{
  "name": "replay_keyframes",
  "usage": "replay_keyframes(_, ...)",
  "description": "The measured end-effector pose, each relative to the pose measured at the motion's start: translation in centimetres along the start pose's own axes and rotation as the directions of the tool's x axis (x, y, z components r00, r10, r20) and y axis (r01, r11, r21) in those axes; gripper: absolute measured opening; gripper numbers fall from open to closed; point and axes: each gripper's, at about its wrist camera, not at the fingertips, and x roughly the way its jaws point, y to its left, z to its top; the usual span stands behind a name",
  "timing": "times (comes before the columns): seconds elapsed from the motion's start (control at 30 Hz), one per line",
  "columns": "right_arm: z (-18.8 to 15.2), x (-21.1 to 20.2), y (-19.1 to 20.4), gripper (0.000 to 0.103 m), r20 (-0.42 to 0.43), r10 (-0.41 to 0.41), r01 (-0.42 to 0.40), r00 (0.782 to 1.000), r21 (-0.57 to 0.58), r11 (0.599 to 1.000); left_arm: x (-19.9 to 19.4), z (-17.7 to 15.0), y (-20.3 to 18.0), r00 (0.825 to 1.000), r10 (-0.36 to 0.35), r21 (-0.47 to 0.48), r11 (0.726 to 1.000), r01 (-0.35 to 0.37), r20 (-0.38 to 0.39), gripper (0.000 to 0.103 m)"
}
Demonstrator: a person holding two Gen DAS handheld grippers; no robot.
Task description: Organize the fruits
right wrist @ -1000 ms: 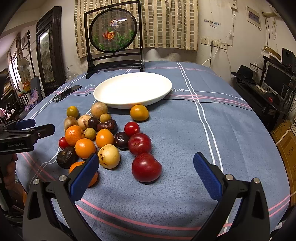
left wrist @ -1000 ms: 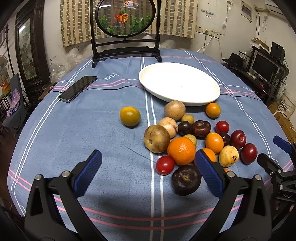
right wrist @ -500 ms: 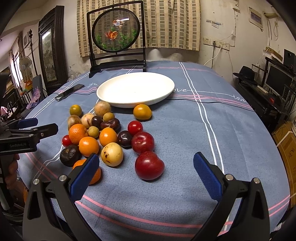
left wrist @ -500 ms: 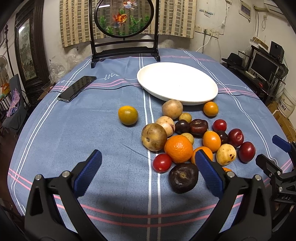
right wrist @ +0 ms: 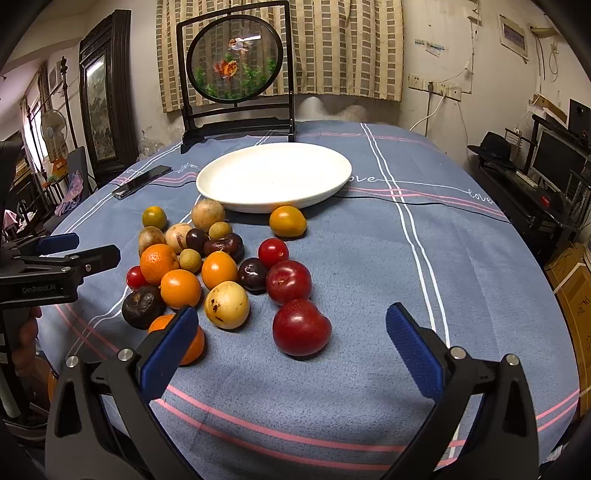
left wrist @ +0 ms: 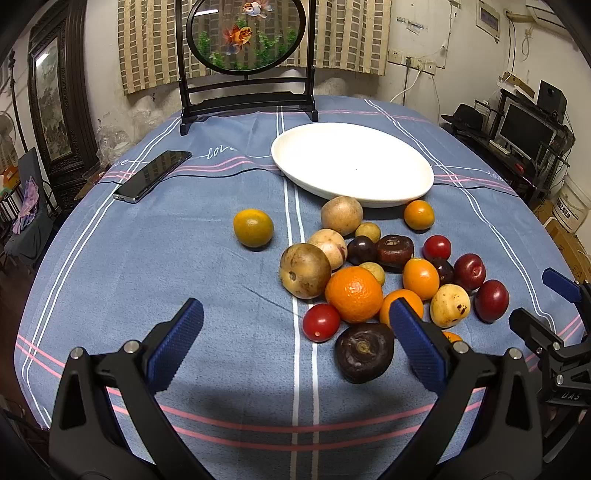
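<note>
We found the fruit heaped on the blue striped tablecloth (left wrist: 184, 258) just near of the white plate (left wrist: 354, 162), with a dark phone (left wrist: 153, 175) lying far left and a framed round goldfish screen (left wrist: 245, 35) standing at the far edge. A greenish citrus (left wrist: 253, 227) sat apart to the left of the heap, and a small orange (left wrist: 419, 215) lay just beside the plate's near rim. Our left gripper (left wrist: 295, 339) hung over the near cloth with its blue pads spread wide and nothing between them; a red cherry tomato (left wrist: 321, 322), a big orange (left wrist: 354, 294) and a dark wrinkled fruit (left wrist: 364, 352) lay just ahead of its right finger, crowding that side. Our right gripper (right wrist: 291, 343) was likewise spread wide and empty, with a large red plum (right wrist: 301, 326) lying on the cloth between its fingers and a yellow spotted fruit (right wrist: 226, 304) near its left pad. An orange (right wrist: 192, 341) was partly hidden behind that pad. Against the frames a second before, no fruit had changed place in the heap; the right view had drawn a little closer, so the plum sat lower and nearer the fingers, while the left view had drifted only slightly. The plate held nothing; every fruit was on the cloth.
</note>
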Motion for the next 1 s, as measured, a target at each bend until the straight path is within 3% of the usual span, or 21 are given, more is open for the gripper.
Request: replay_keyframes(1.0,-0.17,-0.12,-0.01,0.102,0.0,-0.004,0.003,1.0,-0.01,1.0,0.0,-0.5,-0.52,1.0,-0.002,0.006,1.0,0.002,-0.003,0.101)
